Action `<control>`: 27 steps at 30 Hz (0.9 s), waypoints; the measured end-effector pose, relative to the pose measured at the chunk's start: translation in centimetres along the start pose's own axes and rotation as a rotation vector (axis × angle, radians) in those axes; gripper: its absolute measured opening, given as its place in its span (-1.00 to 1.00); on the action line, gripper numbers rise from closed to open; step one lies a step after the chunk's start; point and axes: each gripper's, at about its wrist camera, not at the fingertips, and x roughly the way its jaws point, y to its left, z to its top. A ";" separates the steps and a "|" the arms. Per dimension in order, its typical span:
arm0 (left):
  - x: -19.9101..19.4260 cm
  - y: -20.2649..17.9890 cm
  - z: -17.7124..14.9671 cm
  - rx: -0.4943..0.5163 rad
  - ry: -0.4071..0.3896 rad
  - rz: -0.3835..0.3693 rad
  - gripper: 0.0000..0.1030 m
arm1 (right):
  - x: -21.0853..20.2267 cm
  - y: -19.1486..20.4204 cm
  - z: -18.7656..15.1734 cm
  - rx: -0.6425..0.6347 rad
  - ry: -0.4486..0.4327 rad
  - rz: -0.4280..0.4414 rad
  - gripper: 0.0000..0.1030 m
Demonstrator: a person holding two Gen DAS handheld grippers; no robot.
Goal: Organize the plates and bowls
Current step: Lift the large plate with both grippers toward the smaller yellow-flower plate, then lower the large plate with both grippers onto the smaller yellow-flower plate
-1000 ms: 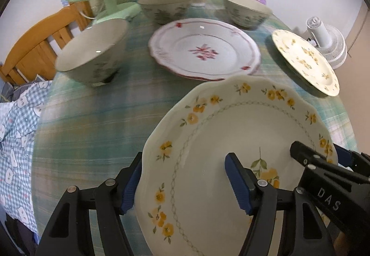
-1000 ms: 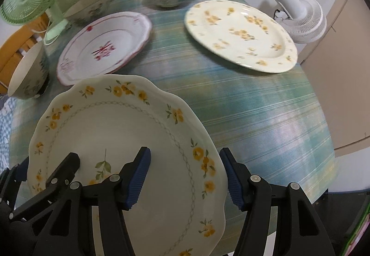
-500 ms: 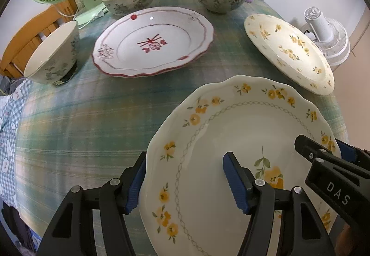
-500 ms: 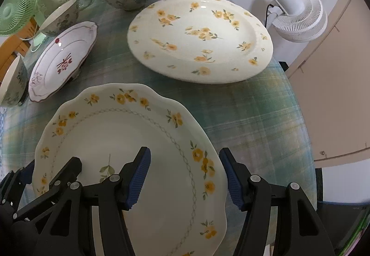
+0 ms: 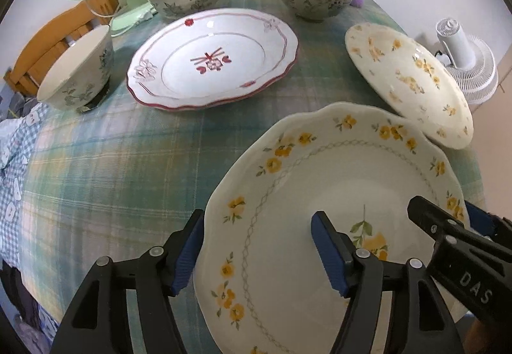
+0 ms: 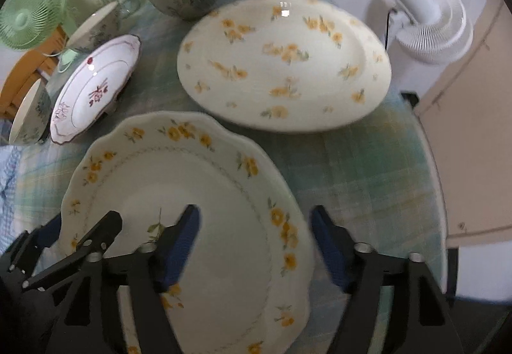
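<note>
Both claws held our scalloped plate (image 5: 336, 194) with yellow flowers: our left claw (image 5: 259, 248) straddled its left rim, one pad outside the edge and one over the well, and our right claw (image 6: 256, 242) straddled the right rim likewise. Whether the pads pressed the china we could not tell. Just beyond lay the cream flowered plate (image 6: 284, 63) on the checked tablecloth (image 5: 112, 168), with the red-rimmed plate (image 5: 211, 59) and three bowls farther off.
</note>
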 end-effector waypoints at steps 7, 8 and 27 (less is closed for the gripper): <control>-2.4 -1.2 0.8 -0.027 -0.049 0.026 0.64 | -2.8 -1.7 1.4 -0.011 -0.067 0.010 0.63; -3.1 -1.3 0.9 -0.028 -0.065 0.023 0.65 | -3.1 -1.9 1.7 -0.011 -0.076 0.009 0.63; -7.6 -4.5 6.0 0.054 -0.235 -0.057 0.73 | -9.7 -5.0 6.1 0.024 -0.284 -0.026 0.62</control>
